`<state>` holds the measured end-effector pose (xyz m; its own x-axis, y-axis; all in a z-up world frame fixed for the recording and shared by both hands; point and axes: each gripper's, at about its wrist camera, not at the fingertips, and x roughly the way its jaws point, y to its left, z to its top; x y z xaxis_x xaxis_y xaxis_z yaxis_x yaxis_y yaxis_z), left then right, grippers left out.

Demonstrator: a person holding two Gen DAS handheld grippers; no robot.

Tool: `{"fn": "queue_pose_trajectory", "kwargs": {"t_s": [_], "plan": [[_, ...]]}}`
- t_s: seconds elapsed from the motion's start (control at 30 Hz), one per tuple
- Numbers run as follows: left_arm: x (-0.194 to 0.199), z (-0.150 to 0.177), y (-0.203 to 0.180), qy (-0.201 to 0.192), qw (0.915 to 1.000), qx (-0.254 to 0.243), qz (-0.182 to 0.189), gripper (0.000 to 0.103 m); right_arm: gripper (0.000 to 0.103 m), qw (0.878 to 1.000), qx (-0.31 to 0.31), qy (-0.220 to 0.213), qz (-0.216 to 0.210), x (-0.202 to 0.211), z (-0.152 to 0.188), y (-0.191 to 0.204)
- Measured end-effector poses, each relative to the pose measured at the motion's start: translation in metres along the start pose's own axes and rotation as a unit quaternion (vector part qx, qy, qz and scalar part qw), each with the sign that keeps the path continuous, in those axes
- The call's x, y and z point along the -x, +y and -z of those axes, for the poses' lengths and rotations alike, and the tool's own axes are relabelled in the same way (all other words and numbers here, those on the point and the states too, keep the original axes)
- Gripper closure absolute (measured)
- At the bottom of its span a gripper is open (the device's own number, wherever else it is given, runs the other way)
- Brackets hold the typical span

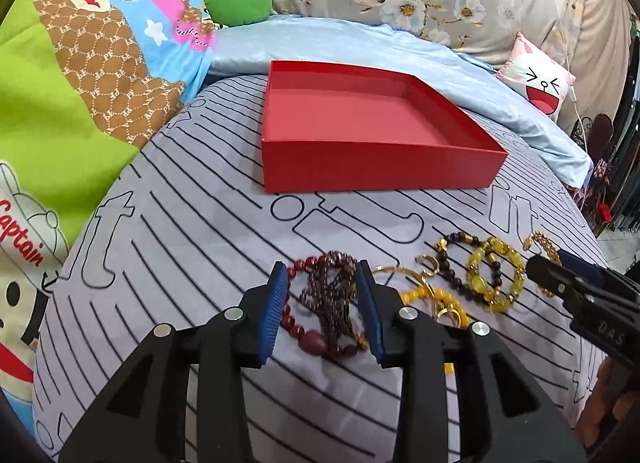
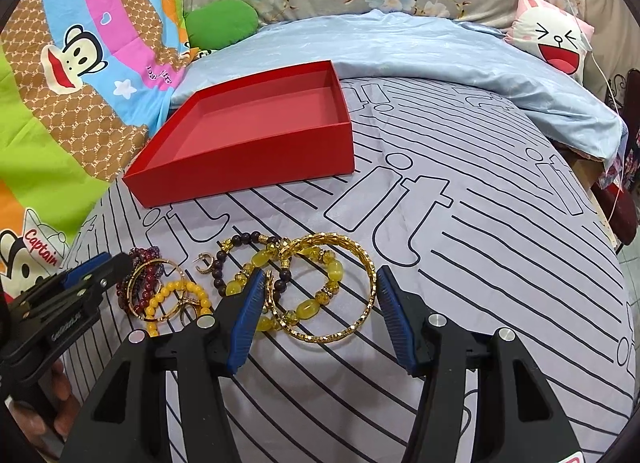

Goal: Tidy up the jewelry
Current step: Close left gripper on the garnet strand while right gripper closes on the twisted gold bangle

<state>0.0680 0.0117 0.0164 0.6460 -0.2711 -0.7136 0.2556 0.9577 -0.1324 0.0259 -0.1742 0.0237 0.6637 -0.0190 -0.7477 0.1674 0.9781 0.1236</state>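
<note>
Nothing has gone into the red box (image 1: 372, 131) yet; it sits empty on the striped bed sheet (image 2: 480, 263), well behind the jewelry, so the whole sorting job is left. The left gripper (image 1: 322, 305) is spread around the dark red bead bracelet (image 1: 320, 303), its blue pads not pressing it. The right gripper (image 2: 320, 315) is spread too, straddling the gold bangle (image 2: 340, 287) and yellow bead bracelet (image 2: 308, 303) without touching them. The pile overlaps so much that the piece count is unclear, and the tangle of small gold rings by the orange beads (image 2: 176, 295) is hard to make out
</note>
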Motion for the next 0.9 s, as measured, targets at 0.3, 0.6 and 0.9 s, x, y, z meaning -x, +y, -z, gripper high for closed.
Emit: {"fn": "queue_pose_trajectory", "kwargs": {"t_s": [0.3,0.6,0.9], "plan": [[-0.002,-0.003,0.003,0.005,0.9994,0.007,0.035,0.098,0.048,1.0,0.001,0.002,-0.001,-0.004,-0.003,0.0],[0.037,-0.006,0.004,-0.022,0.9986,0.021,0.044,0.098,0.048,1.0,0.005,-0.005,-0.006,0.006,-0.003,0.002],[0.071,-0.021,-0.004,-0.05,0.9968,0.019,0.059,0.098,0.048,1.0,0.008,-0.022,-0.012,0.026,-0.002,0.005]]}}
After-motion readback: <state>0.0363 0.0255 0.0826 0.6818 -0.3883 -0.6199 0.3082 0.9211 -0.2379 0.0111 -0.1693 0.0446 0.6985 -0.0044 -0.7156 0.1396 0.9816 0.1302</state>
